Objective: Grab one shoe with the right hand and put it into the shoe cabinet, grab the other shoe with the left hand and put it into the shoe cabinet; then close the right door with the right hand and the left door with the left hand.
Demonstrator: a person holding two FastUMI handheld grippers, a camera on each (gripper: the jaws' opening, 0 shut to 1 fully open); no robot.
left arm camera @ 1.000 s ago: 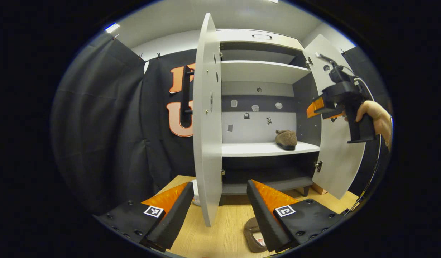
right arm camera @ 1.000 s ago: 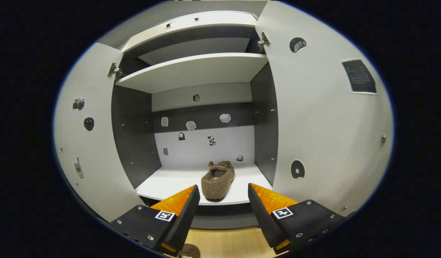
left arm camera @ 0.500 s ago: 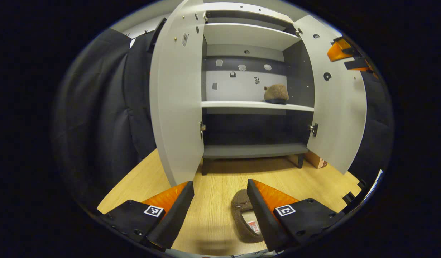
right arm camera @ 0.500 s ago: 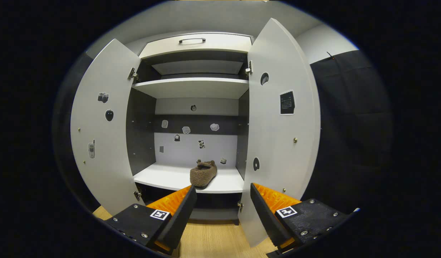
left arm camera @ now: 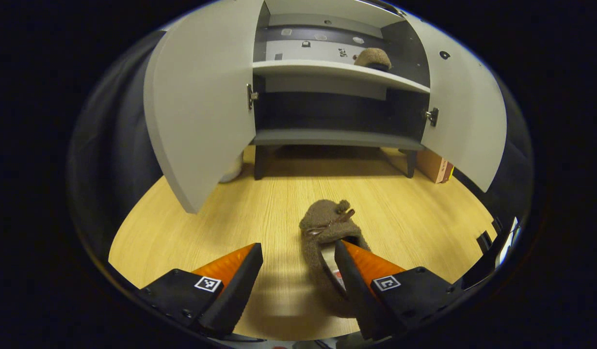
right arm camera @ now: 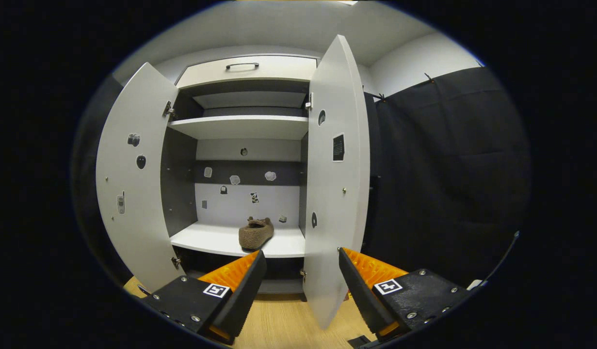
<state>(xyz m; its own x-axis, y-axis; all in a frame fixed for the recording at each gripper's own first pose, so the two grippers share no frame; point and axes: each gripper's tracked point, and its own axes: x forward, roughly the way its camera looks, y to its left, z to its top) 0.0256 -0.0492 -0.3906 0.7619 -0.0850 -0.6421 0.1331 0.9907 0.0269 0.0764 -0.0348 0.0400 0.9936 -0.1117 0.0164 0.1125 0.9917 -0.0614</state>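
- The shoe cabinet (right arm camera: pixel 245 160) stands with both doors swung open; the left gripper view cuts off its top, while the right gripper view takes in the whole height up to a drawer front (right arm camera: pixel 247 68) with a dark handle.
- The left door (left arm camera: pixel 201 102) and right door (left arm camera: pixel 465 106) flare outward in the left gripper view. In the right gripper view the right door (right arm camera: pixel 334 184) is seen nearly edge-on, hiding the cabinet's right inner wall.
- The wooden floor (left arm camera: pixel 240 218) spreads out in front of the cabinet in the left gripper view; the right gripper view catches just a strip of it between the fingers.
- The white shelf (right arm camera: pixel 216 240) carries one brown shoe (right arm camera: pixel 254 233), lying toward its right side. From the left gripper view this shelved shoe (left arm camera: pixel 372 58) shows as a small rounded lump, detail hard to make out.
- The other shoe (left arm camera: pixel 327 242) lies on the floor, toe toward the cabinet; its heel end is covered by the right-hand finger.
- The left claw (left arm camera: pixel 298 271) is spread wide, low over the floor, with that finger overlapping the shoe's opening; whether it touches cannot be told.
- The right claw (right arm camera: pixel 300 276) is also spread wide and grips nothing, pointing at the cabinet.
- A cardboard box (left arm camera: pixel 436 167) sits on the floor, half hidden behind the right door.
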